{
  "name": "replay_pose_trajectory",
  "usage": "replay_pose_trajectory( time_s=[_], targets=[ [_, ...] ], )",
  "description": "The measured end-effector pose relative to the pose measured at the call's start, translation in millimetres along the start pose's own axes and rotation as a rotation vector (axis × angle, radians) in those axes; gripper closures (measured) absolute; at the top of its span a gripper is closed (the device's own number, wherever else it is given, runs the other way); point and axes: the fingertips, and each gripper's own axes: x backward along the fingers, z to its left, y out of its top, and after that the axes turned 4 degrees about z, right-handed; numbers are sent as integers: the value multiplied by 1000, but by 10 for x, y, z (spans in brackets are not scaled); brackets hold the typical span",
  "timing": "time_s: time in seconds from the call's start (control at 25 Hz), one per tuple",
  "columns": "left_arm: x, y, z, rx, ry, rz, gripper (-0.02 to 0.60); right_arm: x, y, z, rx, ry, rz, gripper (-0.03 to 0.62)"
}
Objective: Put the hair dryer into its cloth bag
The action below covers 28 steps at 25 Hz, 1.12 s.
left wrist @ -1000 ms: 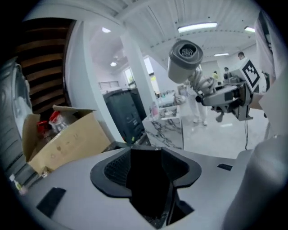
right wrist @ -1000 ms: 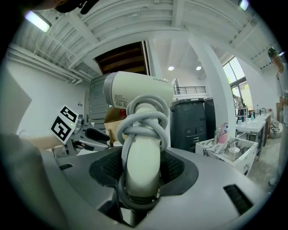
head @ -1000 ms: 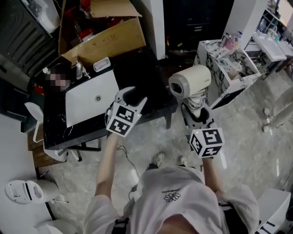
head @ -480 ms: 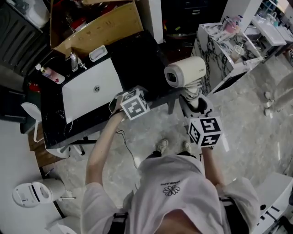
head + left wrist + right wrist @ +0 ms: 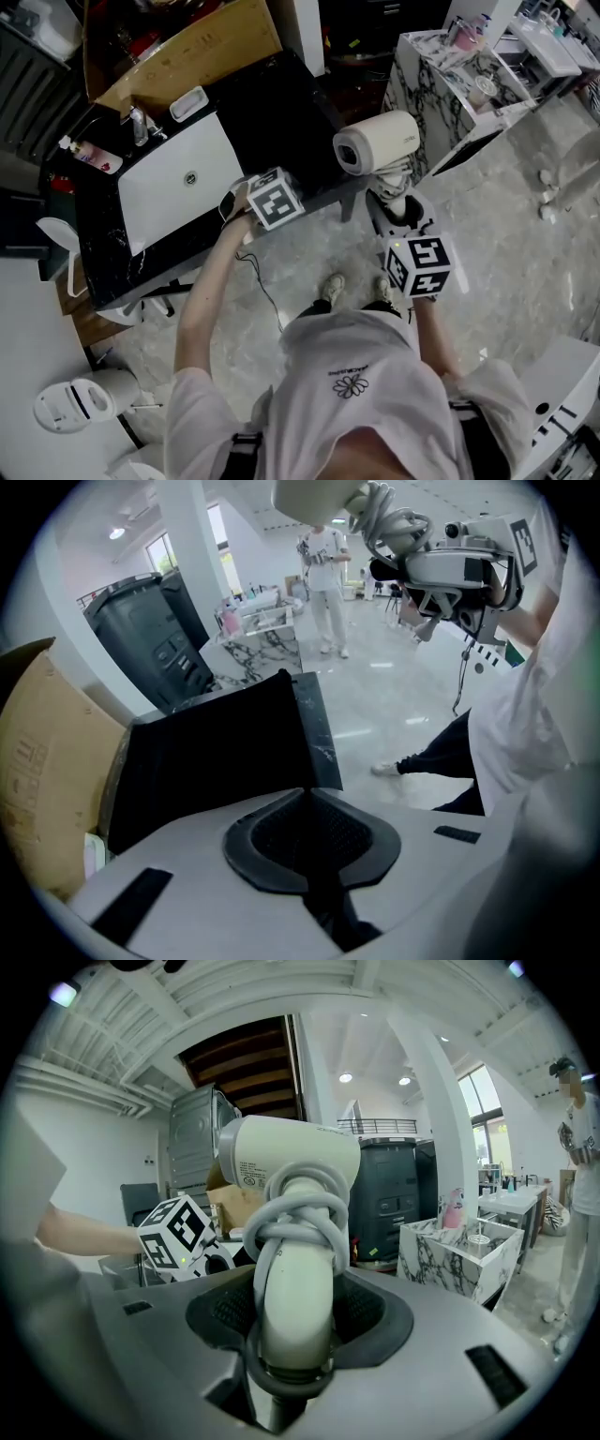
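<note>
left gripper [image 5: 305, 797]: jaws together, with black cloth pinched in the slot between them; it sits low at the front edge of the counter [image 5: 103, 234].
bag [image 5: 211, 752]: a flat sheet of black cloth rising from the left jaw tips and lying over the dark counter top. the mouth can't be made out.
right gripper [image 5: 298, 1316]: clamped on the dryer's handle, one jaw on each side, held up off the counter's right front corner, over the floor.
dryer [image 5: 380, 142]: cream, handle down in the right jaws, barrel across the top with its round open end turned toward the left gripper. it is out of the bag and apart from it.
cord [image 5: 295, 1213]: grey, looped in several turns round the handle just under the barrel.
sink [image 5: 178, 183]: white, set in the counter to the left of the left gripper.
box [image 5: 187, 52]: brown cardboard, behind the counter.
stand [image 5: 441, 66]: marbled white, to the right, with small bottles on top.
person [image 5: 323, 574]: in white, standing well back across the room.
</note>
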Motion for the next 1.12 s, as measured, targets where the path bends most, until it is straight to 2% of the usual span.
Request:
replay_pose_trajectory(
  time_s=[0.24,0.4,0.56,0.88,1.12],
  targets=[
    [84,11,18,110,-61,-30,561,-13,-57,5,23,-3,24,393],
    [267,107,140,184,-56,-113,563,-4,-117,39,35,20,57,394],
    [478,162,305,230,-19,-172,563,-7,-199,107,67,54,102,395],
    [785,264,517,268,116,-256,563,-48,-399,259,80,122,196,395],
    [906,296,592,282,179,-291,563,-107,-573,393,113,189,302,396]
  ],
)
